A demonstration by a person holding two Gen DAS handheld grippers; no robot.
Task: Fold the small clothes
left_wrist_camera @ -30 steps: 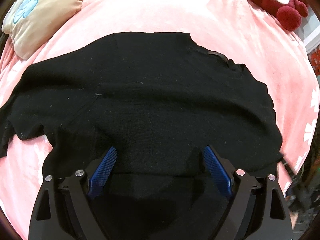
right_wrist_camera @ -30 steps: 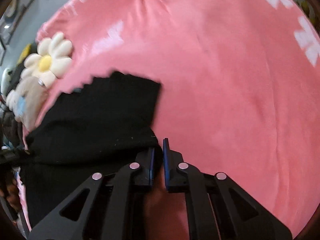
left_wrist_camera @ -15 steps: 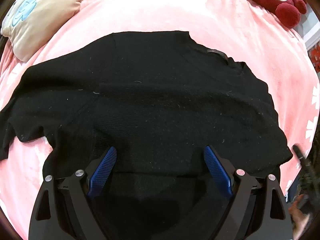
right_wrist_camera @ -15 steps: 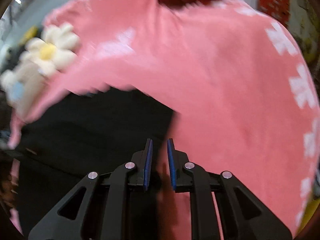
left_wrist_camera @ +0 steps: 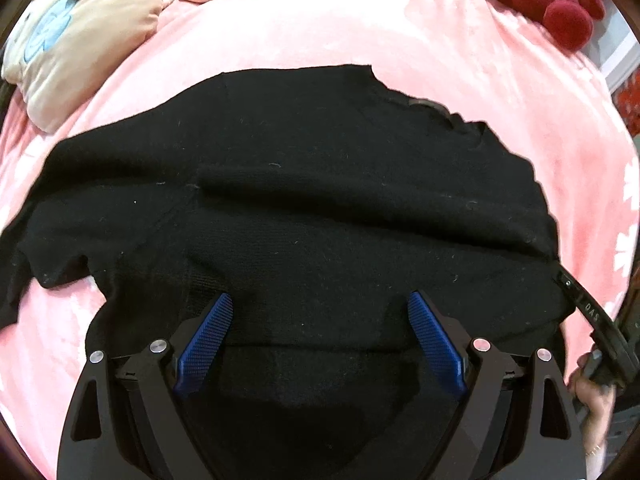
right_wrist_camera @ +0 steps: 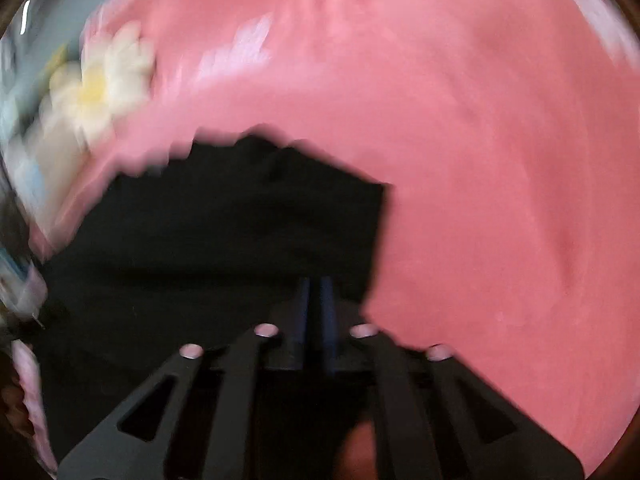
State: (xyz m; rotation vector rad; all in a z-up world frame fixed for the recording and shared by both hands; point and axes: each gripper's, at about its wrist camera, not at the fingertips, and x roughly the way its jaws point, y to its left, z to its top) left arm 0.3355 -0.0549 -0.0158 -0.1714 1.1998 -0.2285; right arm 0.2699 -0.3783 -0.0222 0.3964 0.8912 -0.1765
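A black knitted garment [left_wrist_camera: 320, 200] lies spread on the pink blanket [left_wrist_camera: 420, 28], one sleeve trailing off to the left. My left gripper [left_wrist_camera: 319, 299] hovers over its near hem with jaws wide open and nothing between the blue pads [left_wrist_camera: 208, 332]. In the blurred right wrist view, my right gripper [right_wrist_camera: 316, 284] sits at the right edge of the garment [right_wrist_camera: 220, 220]. Its jaws are closing, the pads almost together with black cloth in the slit. In the left wrist view the right gripper [left_wrist_camera: 588, 312] shows at the garment's right corner, held by a hand [left_wrist_camera: 592, 396].
A beige cushion [left_wrist_camera: 72, 40] lies at the far left and a dark red plush toy [left_wrist_camera: 560, 0] at the far right. A white daisy-shaped plush [right_wrist_camera: 100, 84] sits beyond the garment. Bare pink blanket [right_wrist_camera: 500, 160] stretches to the right of the garment.
My right gripper opened slightly, shifted onto the garment's right edge and closed again. It has come into the left wrist view at the right. The left gripper has stayed put.
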